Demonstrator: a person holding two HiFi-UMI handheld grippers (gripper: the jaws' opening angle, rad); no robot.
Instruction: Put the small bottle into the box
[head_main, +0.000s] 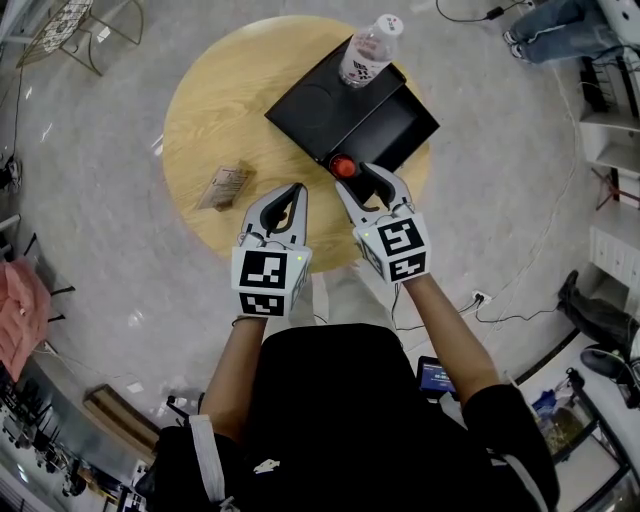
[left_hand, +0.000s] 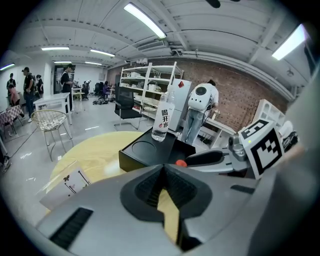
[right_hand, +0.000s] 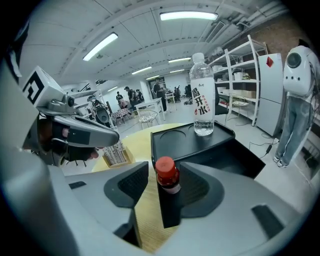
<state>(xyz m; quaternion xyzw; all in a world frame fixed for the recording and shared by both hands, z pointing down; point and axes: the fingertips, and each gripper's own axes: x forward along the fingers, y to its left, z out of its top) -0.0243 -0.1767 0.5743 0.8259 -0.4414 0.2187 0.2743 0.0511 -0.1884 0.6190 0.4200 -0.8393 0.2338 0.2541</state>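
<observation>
Looks like the tail of the placing step: right tongs (head_main: 356, 177) released, spread wide around the small bottle (right_hand: 166, 175), red cap up, upright between the 2 jaws with bare wood showing on one side, so no squeeze on it. Seems to stand at the near corner of the black box (head_main: 312, 112), just inside its sunken part judging from the head view, though hard to say for certain whether inside the wall or hard against it from outside. Beside them, left tongs (head_main: 292, 190) clenched on nothing, hovering over the near part of the round surface (head_main: 215, 110), apart from the box. 1 large water bottle (head_main: 368, 50) upright on the flat far part of the box, well clear of the jaws. Next, probably: draw the right tongs straight back and up along their own line, keeping the jaws wide, without brushing the cap or nudging the body sideways, since tall, narrow and likely easy to tip. Then check from above for the small bottle resting inside the box; if only leaning on the wall, regrasp below the cap and set deeper.
</observation>
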